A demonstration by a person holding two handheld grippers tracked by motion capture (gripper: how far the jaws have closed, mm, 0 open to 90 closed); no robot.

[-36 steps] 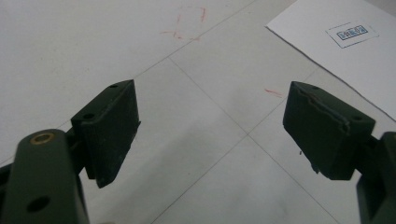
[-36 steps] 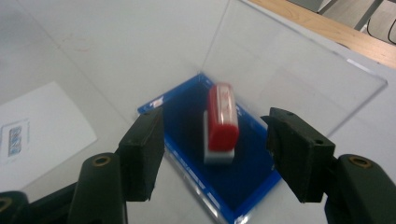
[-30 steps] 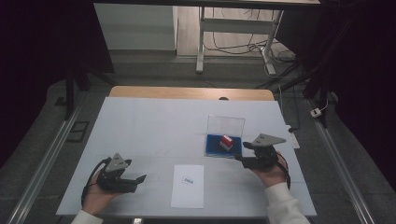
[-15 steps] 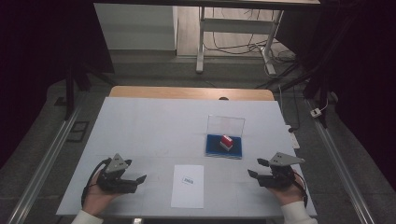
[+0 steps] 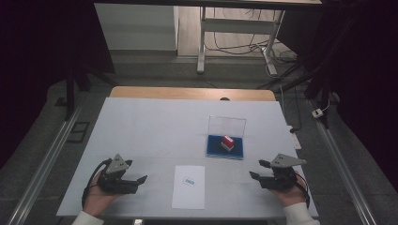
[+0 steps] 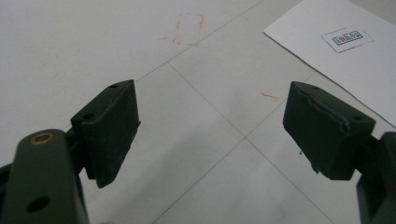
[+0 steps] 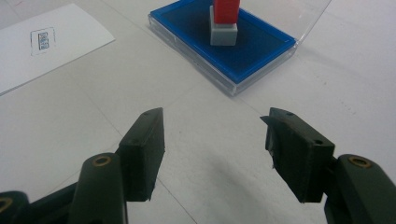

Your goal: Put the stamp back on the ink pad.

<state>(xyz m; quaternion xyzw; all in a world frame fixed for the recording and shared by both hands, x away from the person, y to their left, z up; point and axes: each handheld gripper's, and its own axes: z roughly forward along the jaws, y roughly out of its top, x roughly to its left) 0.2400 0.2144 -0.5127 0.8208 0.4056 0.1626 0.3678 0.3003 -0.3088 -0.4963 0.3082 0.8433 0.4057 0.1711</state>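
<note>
Paper sheet (image 5: pixel 188 186), small printed label (image 5: pixel 189 181), seemingly illegible

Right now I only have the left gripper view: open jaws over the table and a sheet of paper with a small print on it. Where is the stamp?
Observer: The red-and-grey stamp stands upright on a blue ink pad, beyond the paper and to its right in the high view.
Operator: Is the pad covered?
Observer: No, its clear lid stands open behind it.
Operator: And the right gripper?
Observer: The right gripper is open and empty, on the near side of the pad and apart from it.
</note>
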